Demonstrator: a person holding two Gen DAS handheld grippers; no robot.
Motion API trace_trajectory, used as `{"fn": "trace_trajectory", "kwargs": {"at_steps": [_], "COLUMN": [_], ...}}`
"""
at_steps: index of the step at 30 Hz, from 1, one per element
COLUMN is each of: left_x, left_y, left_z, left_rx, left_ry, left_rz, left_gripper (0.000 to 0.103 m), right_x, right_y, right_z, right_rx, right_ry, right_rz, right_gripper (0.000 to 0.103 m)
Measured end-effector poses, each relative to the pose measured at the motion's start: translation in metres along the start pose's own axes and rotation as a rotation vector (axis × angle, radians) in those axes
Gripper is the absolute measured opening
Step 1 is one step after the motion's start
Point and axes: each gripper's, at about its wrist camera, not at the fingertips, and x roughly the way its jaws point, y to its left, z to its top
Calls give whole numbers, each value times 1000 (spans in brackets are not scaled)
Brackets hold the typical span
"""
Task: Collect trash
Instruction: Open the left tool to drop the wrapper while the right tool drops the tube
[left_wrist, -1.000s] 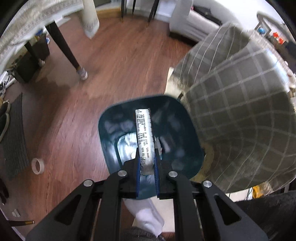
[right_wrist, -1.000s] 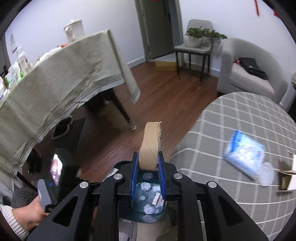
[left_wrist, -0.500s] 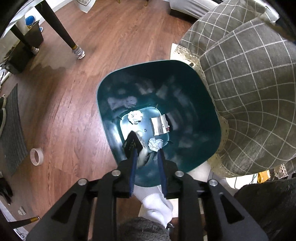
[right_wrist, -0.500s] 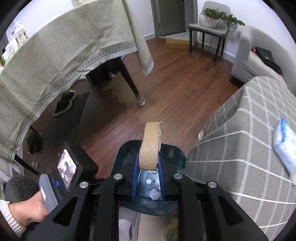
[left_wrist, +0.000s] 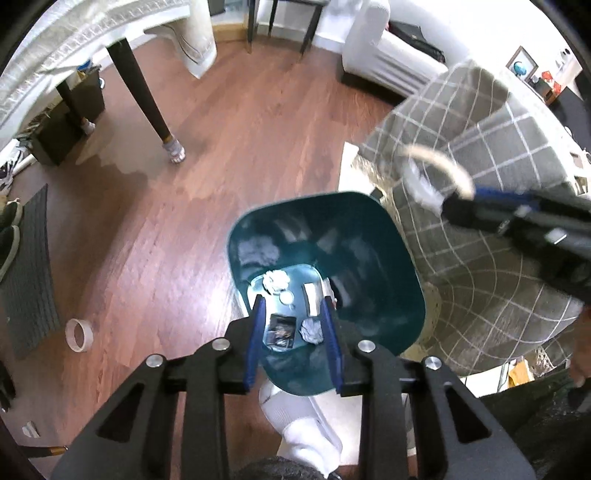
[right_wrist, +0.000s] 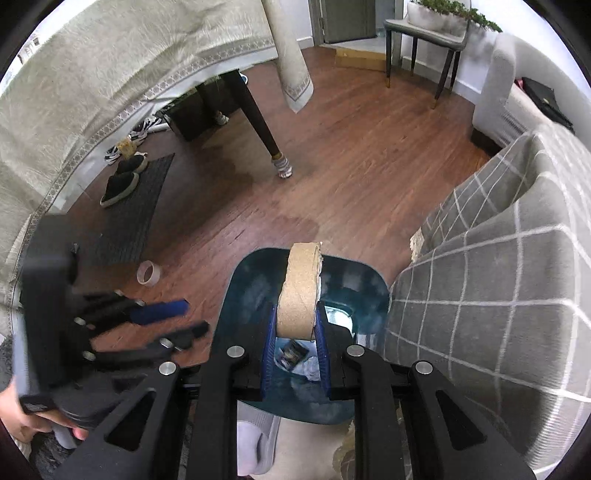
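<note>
A teal trash bin stands on the wood floor beside the checked-cloth table; it also shows in the right wrist view. Inside lie crumpled paper, a white slip, a dark wrapper and another paper wad. My left gripper is open and empty above the bin. My right gripper is shut on a flattened cardboard tube over the bin; it shows blurred in the left wrist view.
A grey checked tablecloth hangs right of the bin. A tape roll lies on the floor to the left. A dark table leg, a floor mat with shoes and an armchair stand further off.
My left gripper opened and dropped its printed wrapper into the bin, then lifted back. My right gripper carried the cardboard tube down from over the table to above the bin.
</note>
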Motion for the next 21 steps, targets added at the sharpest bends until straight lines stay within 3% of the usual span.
{"fn": "trace_trajectory", "kwargs": {"at_steps": [6, 15, 19, 21], "left_x": [-29, -73, -89, -97], "left_y": [11, 0, -9, -12], "left_z": [10, 25, 29, 30], "left_rx": [-25, -47, -48, -45], "left_ry": [-95, -224, -266, -287], "left_rz": [4, -57, -87, -96], "left_gripper": [15, 13, 13, 13], "right_x": [35, 52, 58, 58], "right_y": [-7, -7, -5, -6], "right_z": [-12, -18, -21, -22], "right_rx": [6, -7, -20, -21], "right_ry": [78, 124, 131, 133], "right_rz": [-6, -16, -46, -44], "right_gripper": [20, 20, 42, 43]}}
